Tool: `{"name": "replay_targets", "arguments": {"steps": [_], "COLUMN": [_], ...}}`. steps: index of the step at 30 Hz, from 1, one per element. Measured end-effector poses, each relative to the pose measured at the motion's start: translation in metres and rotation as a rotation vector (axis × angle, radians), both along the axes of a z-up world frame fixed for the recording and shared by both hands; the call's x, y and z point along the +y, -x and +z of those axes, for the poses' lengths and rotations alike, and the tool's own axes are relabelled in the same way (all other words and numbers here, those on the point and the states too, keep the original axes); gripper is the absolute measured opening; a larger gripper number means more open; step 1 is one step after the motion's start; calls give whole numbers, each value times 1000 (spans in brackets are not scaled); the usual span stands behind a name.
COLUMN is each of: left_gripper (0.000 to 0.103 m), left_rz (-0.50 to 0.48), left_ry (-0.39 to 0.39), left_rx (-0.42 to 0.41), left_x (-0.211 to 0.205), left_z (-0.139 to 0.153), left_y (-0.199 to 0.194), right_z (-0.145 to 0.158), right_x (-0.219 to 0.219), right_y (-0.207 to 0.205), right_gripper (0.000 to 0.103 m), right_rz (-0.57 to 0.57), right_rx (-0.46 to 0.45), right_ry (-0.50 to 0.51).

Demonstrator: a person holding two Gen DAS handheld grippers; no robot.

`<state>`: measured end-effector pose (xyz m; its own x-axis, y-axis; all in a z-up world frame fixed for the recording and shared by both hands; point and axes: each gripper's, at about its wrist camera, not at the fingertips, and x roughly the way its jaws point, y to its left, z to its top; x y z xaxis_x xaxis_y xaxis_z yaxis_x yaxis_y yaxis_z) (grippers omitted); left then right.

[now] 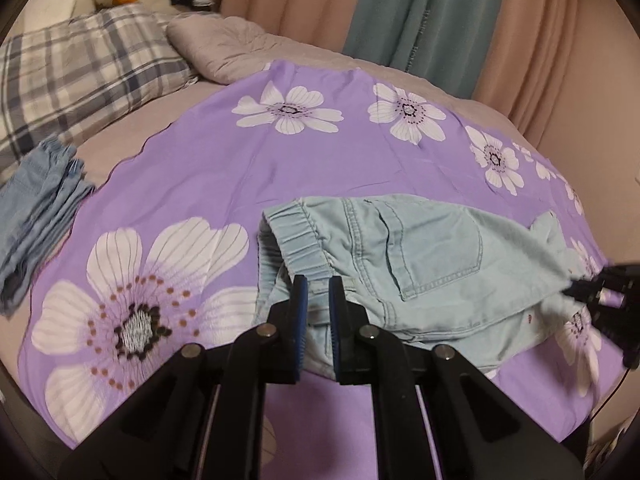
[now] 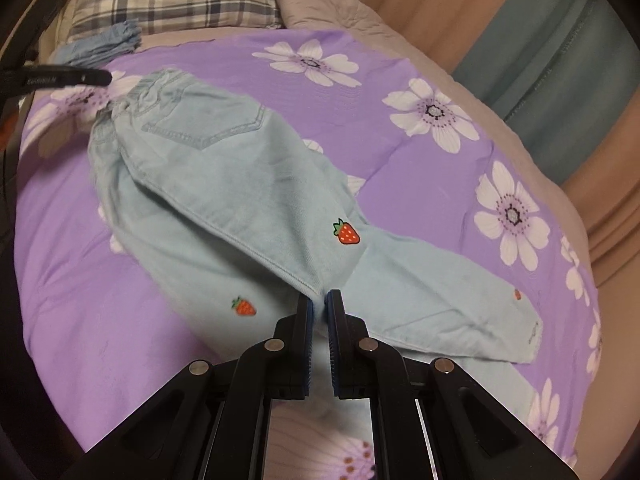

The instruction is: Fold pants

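Observation:
Small light blue pants [image 1: 416, 256] with strawberry patches lie on a purple flowered cloth [image 1: 224, 176]. My left gripper [image 1: 318, 286] is shut on the pants at the elastic waistband. My right gripper [image 2: 319, 300] is shut on the crotch seam of the pants [image 2: 224, 184], where the two legs meet. One leg runs right toward its hem [image 2: 516, 340]; the other lies under my fingers. The right gripper also shows at the right edge of the left wrist view [image 1: 580, 290]. The left gripper shows as a dark bar at the upper left of the right wrist view [image 2: 96, 77].
A folded blue garment [image 1: 36, 208] lies at the cloth's left edge, also in the right wrist view [image 2: 100, 46]. A plaid pillow [image 1: 76, 76] and a grey pillow [image 1: 224, 44] lie at the bed's head. Curtains [image 1: 440, 16] hang behind the bed.

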<state>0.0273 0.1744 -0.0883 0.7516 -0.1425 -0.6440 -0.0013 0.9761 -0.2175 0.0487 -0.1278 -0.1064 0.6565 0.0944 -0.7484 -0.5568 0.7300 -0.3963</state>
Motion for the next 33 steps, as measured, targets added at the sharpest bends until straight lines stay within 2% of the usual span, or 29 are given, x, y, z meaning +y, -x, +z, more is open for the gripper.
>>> {"name": "replay_targets", "arguments": {"steps": [4,7,9,11,13,16,19,20,22,26,31,33], "left_gripper": [12,17,22,34,34,34,34,34,34,34,35,34], "left_rz": [-2,-32,-59,-67,-70,-67,-56,-53,-50,-55,-44,-28], "left_ry": [55,85,117,149,158,135,139,143,146,168,174,199], "left_rx": [19,27,22,33,40,60,81,87,99,115,121,114], "left_x": [-10,-22,-27,-30,-33,-37,-38,-37,-37,-32,-29,-26], "left_z": [-4,-5,-3,-5,-9,-18,-28,-30,-34,-39,-41,-39], "left_y": [2,-1,-3,-7,-9,-11,-12,-13,-11,-6,4,11], "right_z": [-35,-61,-64,-59,-50,-24,2,4,1,-15,-51,-50], "right_x": [6,15,18,17,16,22,35,40,51,72,82,77], "right_y": [4,7,9,7,7,17,23,21,10,-12,-18,-14], "right_gripper": [8,8,8,8,8,8,10,15,16,16,16,16], "right_rz": [1,17,28,19,-3,6,35,37,38,0,-25,-27], "right_rx": [43,23,6,15,36,31,33,44,85,141,241,244], "right_ry": [91,197,232,238,235,172,9,-37,-119,-221,-184,-199]}}
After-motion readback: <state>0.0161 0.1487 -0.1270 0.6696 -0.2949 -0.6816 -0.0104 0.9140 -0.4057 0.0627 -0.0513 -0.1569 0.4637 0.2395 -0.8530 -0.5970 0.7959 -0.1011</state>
